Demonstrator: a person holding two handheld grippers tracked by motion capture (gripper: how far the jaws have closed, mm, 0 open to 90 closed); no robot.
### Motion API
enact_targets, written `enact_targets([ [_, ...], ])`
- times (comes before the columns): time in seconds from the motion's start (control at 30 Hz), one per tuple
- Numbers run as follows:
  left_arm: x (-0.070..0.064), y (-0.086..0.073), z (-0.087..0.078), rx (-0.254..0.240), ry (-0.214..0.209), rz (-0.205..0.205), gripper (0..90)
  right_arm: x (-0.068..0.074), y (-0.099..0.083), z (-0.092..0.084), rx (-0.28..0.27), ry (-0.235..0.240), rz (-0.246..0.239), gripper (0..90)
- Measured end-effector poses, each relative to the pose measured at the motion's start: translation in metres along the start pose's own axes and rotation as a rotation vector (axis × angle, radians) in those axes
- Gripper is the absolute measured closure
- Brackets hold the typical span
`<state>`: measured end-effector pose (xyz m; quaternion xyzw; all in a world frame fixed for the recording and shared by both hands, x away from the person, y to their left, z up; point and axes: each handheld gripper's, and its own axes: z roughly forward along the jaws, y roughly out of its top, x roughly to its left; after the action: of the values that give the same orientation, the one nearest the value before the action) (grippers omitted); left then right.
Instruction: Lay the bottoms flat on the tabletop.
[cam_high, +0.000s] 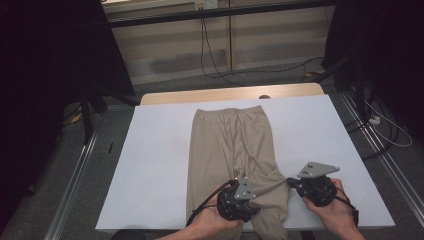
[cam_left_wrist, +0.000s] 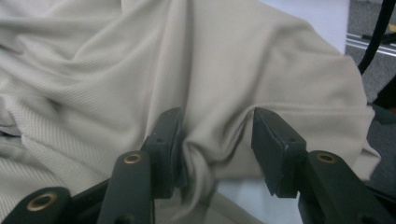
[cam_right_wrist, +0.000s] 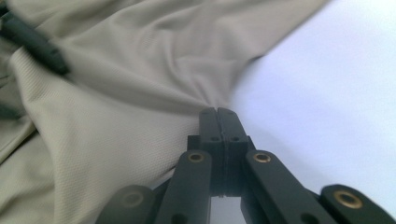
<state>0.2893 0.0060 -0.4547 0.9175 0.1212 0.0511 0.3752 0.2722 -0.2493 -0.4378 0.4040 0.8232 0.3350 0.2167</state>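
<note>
A pair of beige trousers (cam_high: 232, 150) lies flat along the middle of the white bench (cam_high: 150, 165), with the waistband at the far side and the legs toward the person. Near the front edge, the right leg is pulled a little to the right. The left tongs (cam_left_wrist: 215, 140) are released, with a bunched fold of the cloth between the spread jaws. The right tongs (cam_right_wrist: 217, 123) are clenched on the edge of the trousers, just where cloth meets the bare bench.
</note>
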Motion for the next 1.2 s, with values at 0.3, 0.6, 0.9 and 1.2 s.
enact_targets([
  [0.3,-0.001,-0.004,-0.004,0.017,-0.016,0.015,73.5,-0.017,0.001,0.006,-0.009,-0.024,0.069,69.0],
  [0.6,0.004,-0.005,-0.014,-0.013,-0.050,-0.047,82.5,0.053,-0.009,-0.011,0.003,0.270,-0.068,80.4],
  [0.9,0.004,-0.005,-0.009,0.001,-0.056,-0.065,89.0,0.077,-0.020,-0.006,0.074,0.310,-0.112,90.0],
  [1.2,-0.003,-0.014,-0.018,0.014,-0.104,-0.065,89.2,0.102,-0.038,-0.022,0.119,0.387,-0.116,90.0],
])
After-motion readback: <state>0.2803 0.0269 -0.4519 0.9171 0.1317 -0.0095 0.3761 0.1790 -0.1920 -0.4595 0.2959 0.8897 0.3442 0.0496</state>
